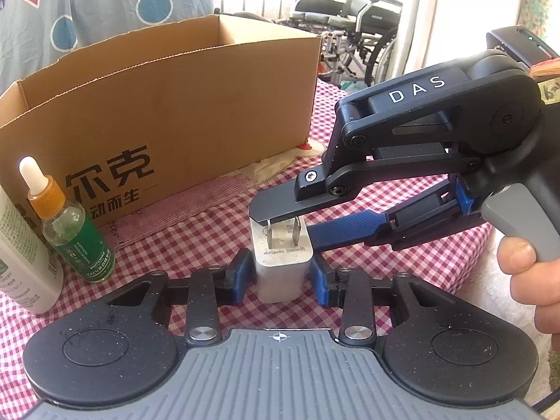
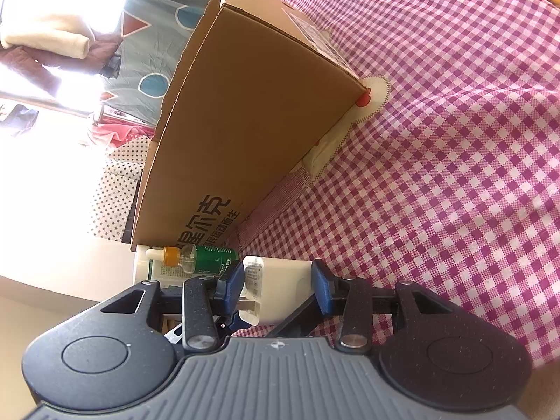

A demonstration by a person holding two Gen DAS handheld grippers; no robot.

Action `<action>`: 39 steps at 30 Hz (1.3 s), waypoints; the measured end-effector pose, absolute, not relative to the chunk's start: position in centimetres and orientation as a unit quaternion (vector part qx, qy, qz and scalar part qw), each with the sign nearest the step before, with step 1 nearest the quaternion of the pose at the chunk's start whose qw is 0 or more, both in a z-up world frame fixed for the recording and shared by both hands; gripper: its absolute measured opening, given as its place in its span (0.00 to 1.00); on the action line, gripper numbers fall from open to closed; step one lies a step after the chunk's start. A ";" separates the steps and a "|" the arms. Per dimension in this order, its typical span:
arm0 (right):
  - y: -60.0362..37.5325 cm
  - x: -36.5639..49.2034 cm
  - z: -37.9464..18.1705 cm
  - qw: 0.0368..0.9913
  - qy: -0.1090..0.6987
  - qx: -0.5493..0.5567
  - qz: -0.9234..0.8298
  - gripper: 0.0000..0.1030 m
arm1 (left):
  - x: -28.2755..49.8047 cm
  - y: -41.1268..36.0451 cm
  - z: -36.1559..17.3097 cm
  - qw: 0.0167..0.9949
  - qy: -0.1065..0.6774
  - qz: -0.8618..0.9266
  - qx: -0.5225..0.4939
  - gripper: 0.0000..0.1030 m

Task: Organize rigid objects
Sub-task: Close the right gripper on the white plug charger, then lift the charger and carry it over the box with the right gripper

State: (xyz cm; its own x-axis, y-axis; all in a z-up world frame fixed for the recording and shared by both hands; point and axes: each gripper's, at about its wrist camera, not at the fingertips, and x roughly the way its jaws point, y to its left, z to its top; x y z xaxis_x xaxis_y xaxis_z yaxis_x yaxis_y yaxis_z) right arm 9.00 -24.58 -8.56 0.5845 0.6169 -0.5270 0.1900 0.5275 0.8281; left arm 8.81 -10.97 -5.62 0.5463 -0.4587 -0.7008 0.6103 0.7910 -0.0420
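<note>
A white charger stands prongs-up on the pink checked cloth, between the parted, not quite touching fingers of the left gripper; the right gripper, turned sideways, spans it top to bottom, contact unclear. Close left stand a green dropper bottle and white bottle, before the open cardboard box

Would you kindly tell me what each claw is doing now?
Left claw: open around the charger, not clamping.
Right claw: shut on the charger.
</note>
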 end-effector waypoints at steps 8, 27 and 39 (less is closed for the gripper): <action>-24.6 8.8 -8.4 0.759 0.431 0.466 0.143 0.44 | 8.2 -11.0 -5.7 0.879 0.358 -0.293 0.111 0.27; -22.6 9.5 -2.1 0.796 0.384 0.429 0.186 0.44 | 6.8 -9.3 -0.9 0.911 0.297 -0.264 0.108 0.25; -20.6 18.1 8.2 0.851 0.336 0.328 0.234 0.44 | 14.0 -8.2 6.9 0.932 0.267 -0.235 0.065 0.25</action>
